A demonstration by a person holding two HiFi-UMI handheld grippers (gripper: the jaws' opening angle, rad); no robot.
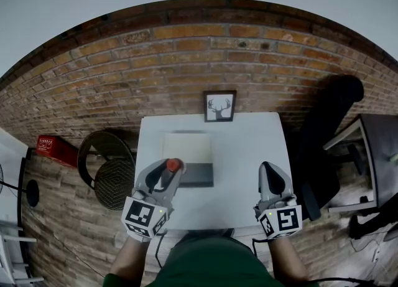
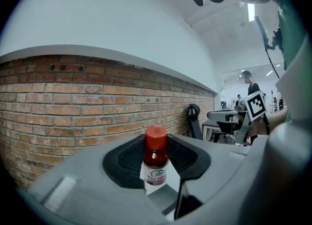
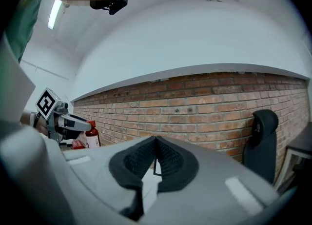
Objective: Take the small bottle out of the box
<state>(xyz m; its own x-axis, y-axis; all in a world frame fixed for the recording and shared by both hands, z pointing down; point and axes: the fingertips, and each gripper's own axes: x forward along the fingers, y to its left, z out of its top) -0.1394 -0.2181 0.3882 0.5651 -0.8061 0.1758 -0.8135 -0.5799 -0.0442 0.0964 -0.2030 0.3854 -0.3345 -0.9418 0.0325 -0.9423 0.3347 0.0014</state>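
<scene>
A small bottle (image 1: 173, 165) with a red cap and a white label is held upright, with my left gripper (image 1: 170, 172) shut on it. It hangs over the left edge of the box (image 1: 189, 149), a flat white and grey box in the middle of the white table (image 1: 249, 149). In the left gripper view the bottle (image 2: 155, 146) stands between the black pads (image 2: 122, 163). My right gripper (image 1: 268, 169) is over the table's right side, shut with nothing in it; its pads (image 3: 168, 158) meet at the tips. From the right gripper view the bottle (image 3: 91, 135) shows at far left.
A framed deer picture (image 1: 219, 106) leans on the brick wall at the table's far edge. A black office chair (image 1: 323, 149) and a dark desk (image 1: 376, 149) stand to the right. A wire stool (image 1: 109, 170) and a red extinguisher (image 1: 55, 149) are on the left.
</scene>
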